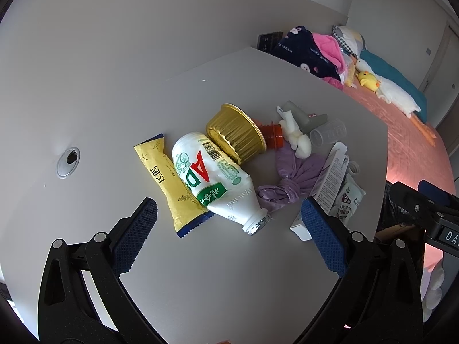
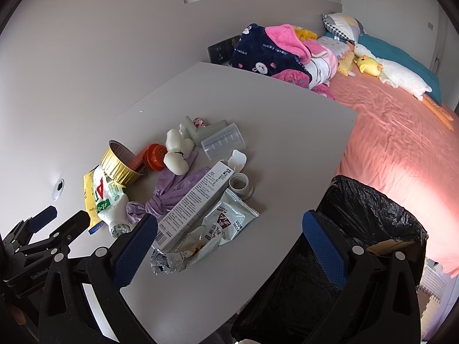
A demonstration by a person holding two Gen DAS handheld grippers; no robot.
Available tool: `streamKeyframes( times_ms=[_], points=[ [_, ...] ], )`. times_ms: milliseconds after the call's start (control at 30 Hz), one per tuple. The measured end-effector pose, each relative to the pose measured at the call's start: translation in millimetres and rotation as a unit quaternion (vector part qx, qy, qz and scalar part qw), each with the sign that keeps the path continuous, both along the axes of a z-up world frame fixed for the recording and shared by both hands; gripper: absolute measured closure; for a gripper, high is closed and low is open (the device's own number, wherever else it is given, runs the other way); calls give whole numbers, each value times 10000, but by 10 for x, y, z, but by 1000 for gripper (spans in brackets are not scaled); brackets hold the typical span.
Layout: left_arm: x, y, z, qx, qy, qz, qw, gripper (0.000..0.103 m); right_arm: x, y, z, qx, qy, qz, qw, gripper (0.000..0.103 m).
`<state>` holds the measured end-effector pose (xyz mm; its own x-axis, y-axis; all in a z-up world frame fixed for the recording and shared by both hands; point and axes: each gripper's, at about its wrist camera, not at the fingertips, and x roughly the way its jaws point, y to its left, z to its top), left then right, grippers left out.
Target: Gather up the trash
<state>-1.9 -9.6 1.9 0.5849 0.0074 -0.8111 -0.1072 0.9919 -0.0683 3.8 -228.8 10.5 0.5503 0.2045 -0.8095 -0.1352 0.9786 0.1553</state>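
**newbie_ops:** Trash (image 1: 229, 169) was all bunched in one heap on the grey table (image 1: 218, 281), right? Why did you have both claws just hanging there?

**umi_vet:** Looked to me like you were lining up. Your left gripper (image 1: 229, 229) was spread wide with nothing between the pads, held low over the near side of the table and pointed at the white AD bottle (image 1: 213, 180). That bottle lay on its side, neck toward you, touching the yellow wrapper (image 1: 169, 183) on one side and the gold foil cup (image 1: 233, 137) on the other. My guess is that neck was the easy grab, since it stuck out of the pile.

**newbie_ops:** And the right one?

**umi_vet:** Your right gripper (image 2: 229, 243) was open and empty too, sitting between the heap and the black-lined bin (image 2: 370, 226). The bin stood just off the table's edge beside the pink bed (image 2: 401, 149), so you'd probably parked that hand where the trip would be short. Closest to it were the torn snack pouch (image 2: 221, 229) and the long white carton (image 2: 195, 197) lying partly over it.

**newbie_ops:** So nothing was in yet?

**umi_vet:** I could see something brownish inside the bin liner but couldn't tell what. The knotted purple bag (image 2: 169, 195), orange cap (image 2: 155, 156) and clear measuring cup (image 2: 223, 143) all sat on the table.

**newbie_ops:** Any risk?

**umi_vet:** Stuff was touching, so pulling one piece could've dragged its neighbours.
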Motion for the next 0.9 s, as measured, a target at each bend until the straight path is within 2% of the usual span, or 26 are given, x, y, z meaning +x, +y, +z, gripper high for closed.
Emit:
streamKeyframes(
  times_ms=[900],
  points=[
    [-17, -65, 21, -20, -28, -59, 10000, 6, -3, -16, 3, -11, -23, -5, 10000, 3]
  ],
)
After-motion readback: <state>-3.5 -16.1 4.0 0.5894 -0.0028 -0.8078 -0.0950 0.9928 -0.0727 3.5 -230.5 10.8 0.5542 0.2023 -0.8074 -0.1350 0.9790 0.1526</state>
